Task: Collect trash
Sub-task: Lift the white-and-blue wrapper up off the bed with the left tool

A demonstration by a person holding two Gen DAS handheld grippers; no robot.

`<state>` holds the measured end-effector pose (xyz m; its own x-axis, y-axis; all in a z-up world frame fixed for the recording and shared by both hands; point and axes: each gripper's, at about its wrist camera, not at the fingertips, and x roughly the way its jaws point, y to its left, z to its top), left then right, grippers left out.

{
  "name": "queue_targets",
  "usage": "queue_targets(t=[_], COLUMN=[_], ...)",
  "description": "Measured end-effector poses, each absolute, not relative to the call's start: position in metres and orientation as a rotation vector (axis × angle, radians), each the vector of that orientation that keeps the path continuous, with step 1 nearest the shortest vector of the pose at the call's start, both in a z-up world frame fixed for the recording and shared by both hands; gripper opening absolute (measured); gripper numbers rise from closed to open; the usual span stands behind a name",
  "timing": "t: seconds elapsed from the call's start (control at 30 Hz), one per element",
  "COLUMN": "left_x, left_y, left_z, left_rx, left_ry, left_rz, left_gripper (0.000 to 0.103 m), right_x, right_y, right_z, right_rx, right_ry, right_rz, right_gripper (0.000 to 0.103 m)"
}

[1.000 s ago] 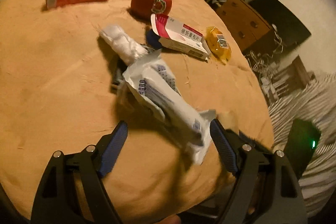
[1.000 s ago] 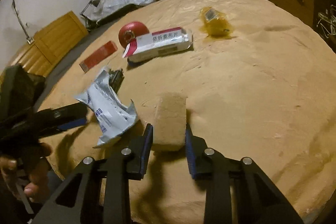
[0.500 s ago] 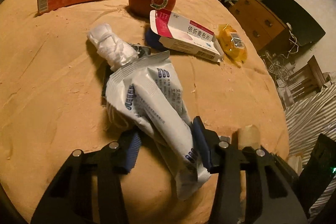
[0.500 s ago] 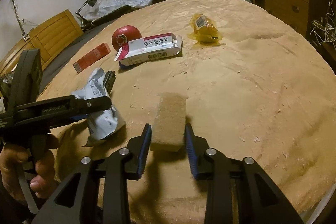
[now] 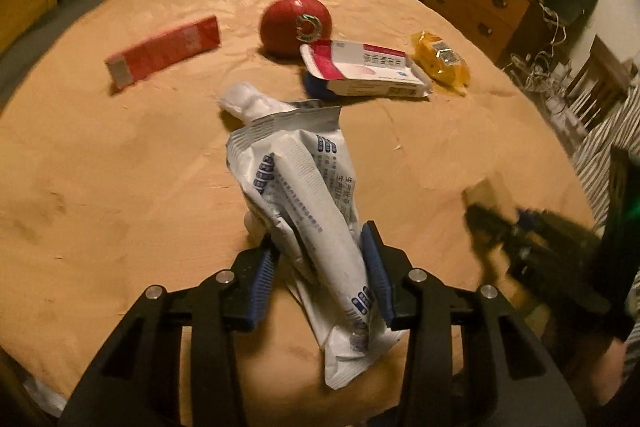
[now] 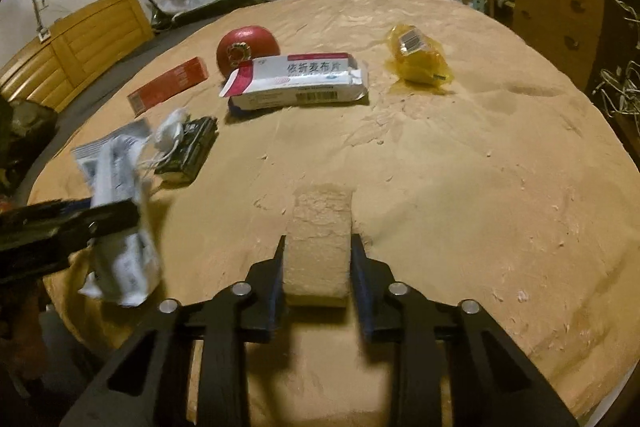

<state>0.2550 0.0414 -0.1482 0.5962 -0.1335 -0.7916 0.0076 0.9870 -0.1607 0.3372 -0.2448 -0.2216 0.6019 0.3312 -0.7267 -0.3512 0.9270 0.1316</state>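
White wrapper [image 5: 308, 211] printed with blue blocks and lettering, pinched between blue pads on black left gripper [image 5: 320, 267]. Beyond the wrapper: crumpled white tissue [image 5: 246, 101], red flat packet [image 5: 164, 53] with a grey end, glossy red ball [image 5: 294, 25] with a silver ring mark. Right of the ball: white carton [image 5: 368, 71] with red flap and dark print, then translucent yellow pack [image 5: 440, 61] with a barcode label. Tan block [image 6: 318, 247] in black right gripper [image 6: 318, 251], same tan as the bench [image 6: 480, 207].

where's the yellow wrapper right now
The yellow wrapper lies on the table's far side in the right wrist view, right of the white medicine box and apart from it.
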Motion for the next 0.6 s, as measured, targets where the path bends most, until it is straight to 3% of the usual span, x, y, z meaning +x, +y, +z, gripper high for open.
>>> queue_targets(t=[0.6], left_x=[0.183], left_y=[0.062], left_z=[-0.075], left_rx=[-0.031], left_ry=[0.663], left_rz=[0.008], left_gripper=[0.036], right_x=[0.243], right_y=[-0.204], right_z=[-0.124], right_rx=[-0.078], right_ry=[0.518], right_rz=[0.419], right_gripper=[0.028])
